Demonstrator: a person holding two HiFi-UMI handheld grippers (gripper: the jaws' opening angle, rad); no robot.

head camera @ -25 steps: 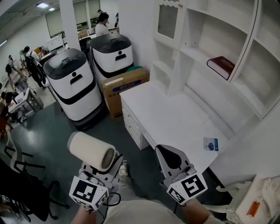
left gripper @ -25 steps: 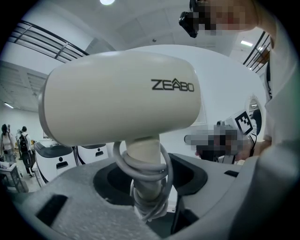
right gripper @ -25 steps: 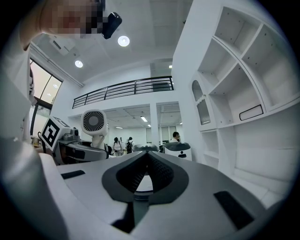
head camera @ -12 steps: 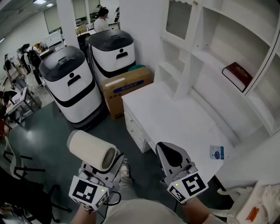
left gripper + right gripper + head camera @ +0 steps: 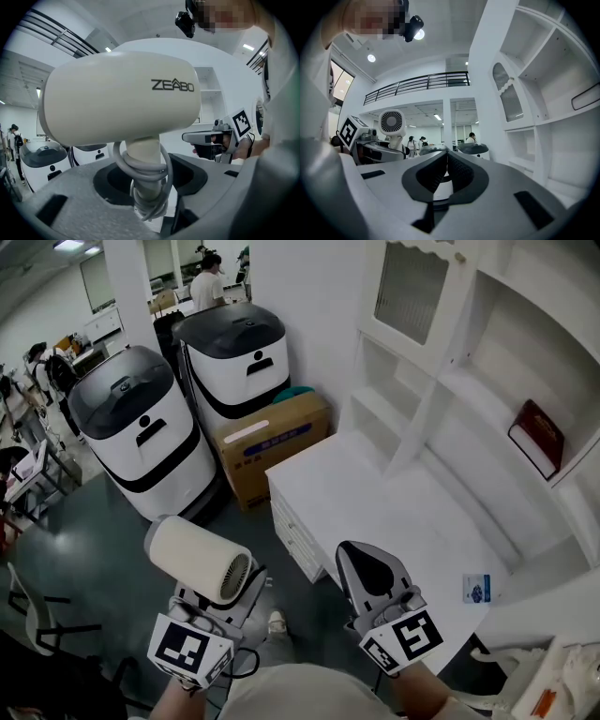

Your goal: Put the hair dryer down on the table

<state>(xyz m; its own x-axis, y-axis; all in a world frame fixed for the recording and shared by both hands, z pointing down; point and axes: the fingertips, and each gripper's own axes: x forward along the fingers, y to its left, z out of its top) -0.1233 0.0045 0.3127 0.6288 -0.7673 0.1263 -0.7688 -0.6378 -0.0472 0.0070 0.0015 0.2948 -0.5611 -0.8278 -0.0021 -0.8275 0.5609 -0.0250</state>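
The white desk surface (image 5: pixel 375 502) lies ahead and to the right, well apart from the cream, barrel-shaped plastic hair dryer (image 5: pixel 199 561), which is held up over the floor. The left hand-held gripper (image 5: pixel 220 601) is clenched on the dryer's handle. To do this well, I'd carry it over the bare near part, lower it until the barrel rests, then release. The right hand-held gripper (image 5: pixel 367 570) is pinched closed on nothing. The grey cord (image 5: pixel 149 168) is wound around the handle; its plug and the handle's foot are hidden.

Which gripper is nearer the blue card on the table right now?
Right. The right gripper hovers just left of the blue card; the left gripper, holding the hair dryer, is farther left.
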